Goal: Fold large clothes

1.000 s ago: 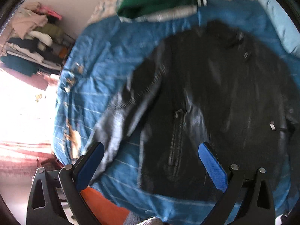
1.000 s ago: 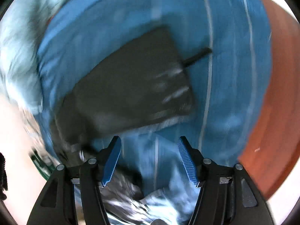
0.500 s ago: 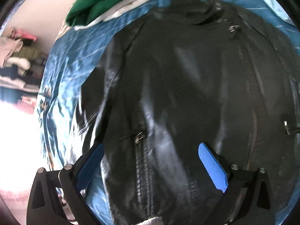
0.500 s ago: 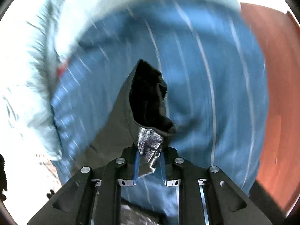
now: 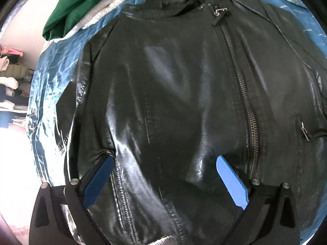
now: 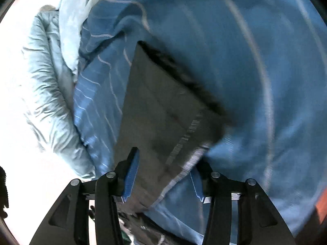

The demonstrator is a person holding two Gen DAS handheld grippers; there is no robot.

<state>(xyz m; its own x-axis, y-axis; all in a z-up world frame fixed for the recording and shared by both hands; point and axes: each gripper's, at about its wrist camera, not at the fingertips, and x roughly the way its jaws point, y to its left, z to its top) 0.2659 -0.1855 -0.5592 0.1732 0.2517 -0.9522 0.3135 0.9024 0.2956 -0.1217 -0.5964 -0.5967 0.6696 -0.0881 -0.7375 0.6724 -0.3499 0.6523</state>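
A black leather jacket [image 5: 173,106] lies front up on the blue striped bedsheet [image 5: 53,65], zipped, collar at the top. My left gripper [image 5: 163,175] is open and hovers close over the jacket's lower front, holding nothing. In the right wrist view a dark sleeve [image 6: 163,118] of the jacket lies flat on the sheet, its ribbed cuff end near the fingers. My right gripper [image 6: 165,175] is open just over the sleeve's near end.
A green garment with white lining [image 5: 81,4] lies beyond the jacket's collar. A pale blue quilt [image 6: 49,85] is bunched at the left of the right wrist view. A rack of clothes [image 5: 10,77] stands at far left. An orange-brown floor [image 6: 320,208] shows past the bed edge.
My left gripper moved in closer over the jacket's front. My right gripper, shut on the sleeve end half a second ago, has opened and the sleeve now lies flat.
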